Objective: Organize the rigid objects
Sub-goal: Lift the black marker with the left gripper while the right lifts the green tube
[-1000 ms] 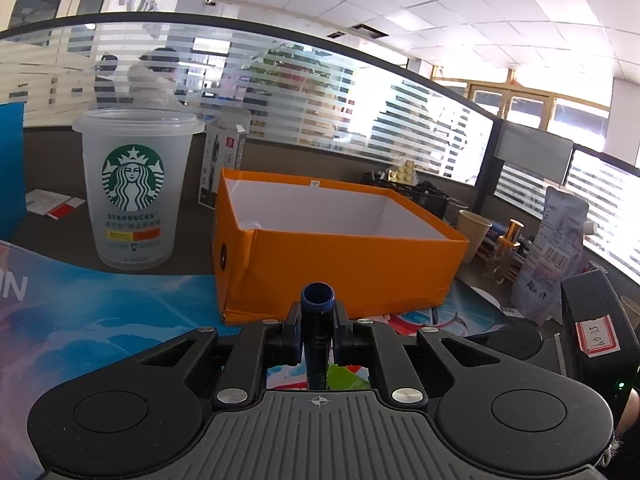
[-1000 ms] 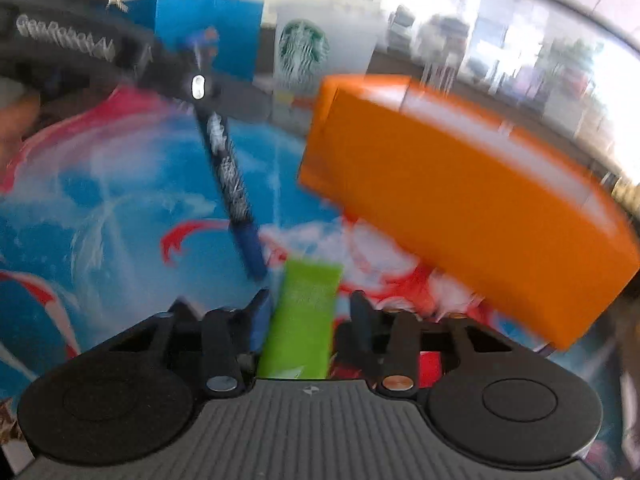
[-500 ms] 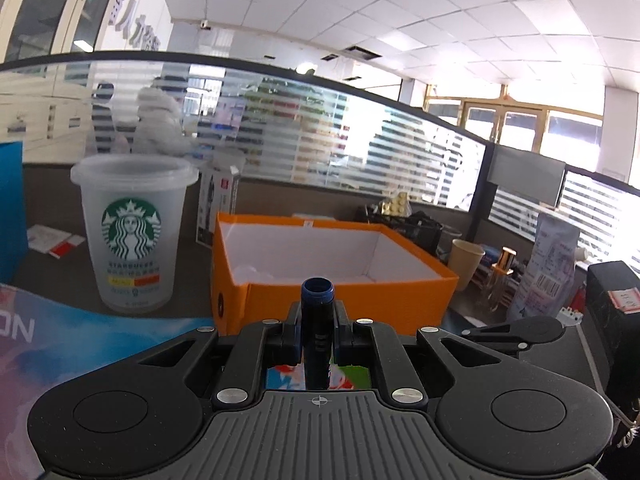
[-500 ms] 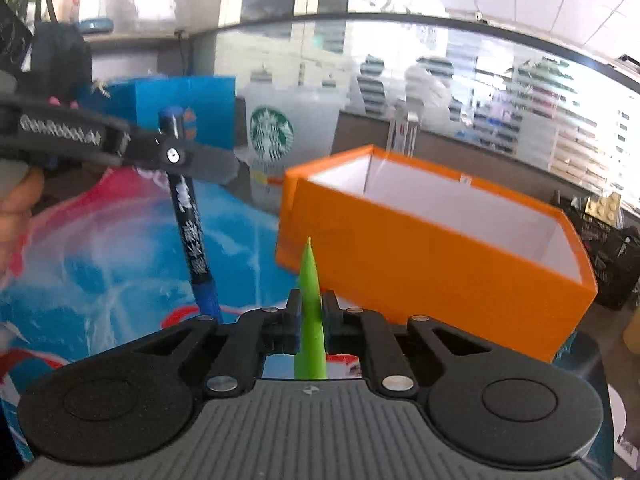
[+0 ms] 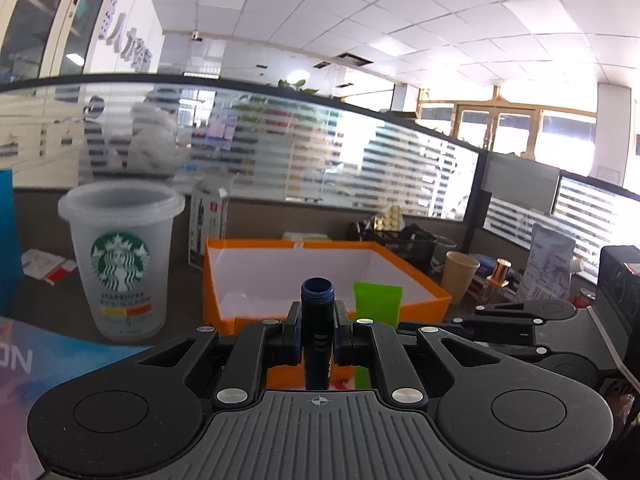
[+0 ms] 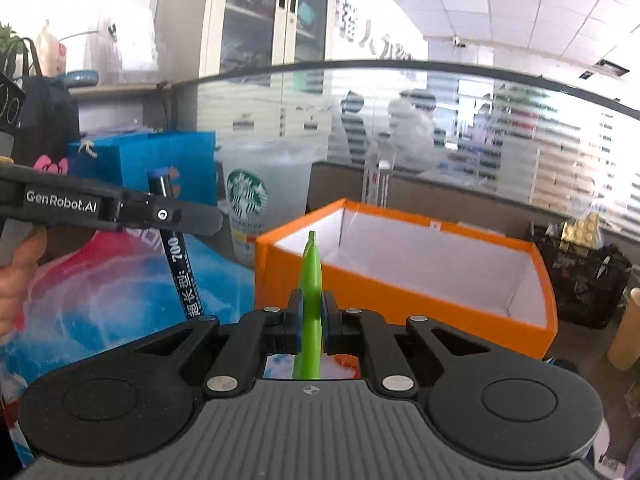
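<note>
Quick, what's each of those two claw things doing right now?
Left gripper: closed, holding a dark blue pen.
Right gripper: closed, holding a flat green packet.

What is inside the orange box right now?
The orange box shows bare white walls and floor where visible. Its near corner is hidden behind its front wall, the green sachet and the pen.
</note>
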{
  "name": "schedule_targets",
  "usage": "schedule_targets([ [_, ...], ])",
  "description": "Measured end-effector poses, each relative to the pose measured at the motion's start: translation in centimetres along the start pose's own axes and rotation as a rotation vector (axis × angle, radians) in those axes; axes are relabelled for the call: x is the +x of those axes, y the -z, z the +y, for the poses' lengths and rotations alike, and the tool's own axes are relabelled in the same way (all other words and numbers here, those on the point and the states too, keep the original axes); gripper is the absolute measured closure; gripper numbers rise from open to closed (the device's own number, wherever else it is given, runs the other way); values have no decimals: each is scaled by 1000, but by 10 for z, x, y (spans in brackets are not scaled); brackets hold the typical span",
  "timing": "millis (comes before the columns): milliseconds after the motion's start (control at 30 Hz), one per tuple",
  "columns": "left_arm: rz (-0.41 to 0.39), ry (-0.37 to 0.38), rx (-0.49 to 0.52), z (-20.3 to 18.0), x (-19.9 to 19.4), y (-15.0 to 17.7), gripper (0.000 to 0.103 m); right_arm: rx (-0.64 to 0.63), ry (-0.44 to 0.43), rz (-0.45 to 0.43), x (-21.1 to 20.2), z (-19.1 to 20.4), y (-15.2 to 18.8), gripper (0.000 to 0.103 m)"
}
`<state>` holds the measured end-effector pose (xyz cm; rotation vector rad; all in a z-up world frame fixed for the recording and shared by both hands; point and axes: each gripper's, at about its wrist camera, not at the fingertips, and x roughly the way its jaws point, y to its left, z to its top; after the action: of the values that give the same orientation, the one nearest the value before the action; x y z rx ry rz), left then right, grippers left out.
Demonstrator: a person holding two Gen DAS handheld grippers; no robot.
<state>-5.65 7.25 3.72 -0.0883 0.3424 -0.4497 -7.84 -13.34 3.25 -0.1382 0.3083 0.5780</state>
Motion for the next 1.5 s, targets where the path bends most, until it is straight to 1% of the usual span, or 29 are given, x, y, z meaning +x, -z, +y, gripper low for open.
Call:
schedule_targets([
  [200,-33,10,15,-5,5,-25,91,-10,2,-52,-7,-7,-19,96],
  [267,-41,16,20,-7,7,-33,91,-20,5,-67,-9,-10,-26,102],
  [400,-60,18,37,-11,15,-49,91,-31,18,-92,-11,-16,-41,102],
  [467,-66,17,35,-12,19,-54,91,-35,5,-77,-9,-19,-43,102],
  [500,-67,18,29,-11,21,-55,91,-39,-20,-44,-6,-20,-41,102],
  [567,-66,24,22,-11,22,-54,91,-54,-25,-5,3,-17,-29,99],
  [600,-64,22,21,-11,24,-53,91,-64,-43,42,10,-15,-18,89],
  [633,-59,22,22,-11,24,-52,91,-70,-63,94,19,-14,-8,63],
  [700,-49,22,17,-9,26,-49,91,-68,-62,152,30,-10,10,32],
  [733,-45,23,14,-8,27,-49,91,-71,-79,187,37,-7,19,36],
  [833,-42,21,3,-5,29,-47,91,-78,-170,248,50,5,33,36],
  [900,-42,21,2,-4,29,-47,91,-100,-203,279,60,13,39,36],
  [1000,-44,16,-1,-2,27,-46,91,-125,-210,313,81,19,38,36],
  [1067,-42,12,-6,2,26,-45,91,-112,-219,338,95,18,41,37],
  [1100,-39,8,-10,3,26,-44,91,-108,-229,363,103,17,42,49],
  [1133,-38,6,-12,6,25,-43,91,-109,-224,388,111,15,46,71],
  [1167,-36,1,-13,7,25,-42,91,-92,-234,368,112,13,47,74],
  [1200,-34,-4,-14,9,24,-41,91,-90,-229,366,113,13,47,77],
  [1267,-31,-14,-16,13,24,-41,91,-115,-200,370,111,18,45,84],
  [1300,-29,-18,-21,15,25,-41,91,-121,-197,357,108,20,45,92],
  [1500,-30,-22,-28,18,27,-42,91,-72,-182,295,91,15,38,93],
])
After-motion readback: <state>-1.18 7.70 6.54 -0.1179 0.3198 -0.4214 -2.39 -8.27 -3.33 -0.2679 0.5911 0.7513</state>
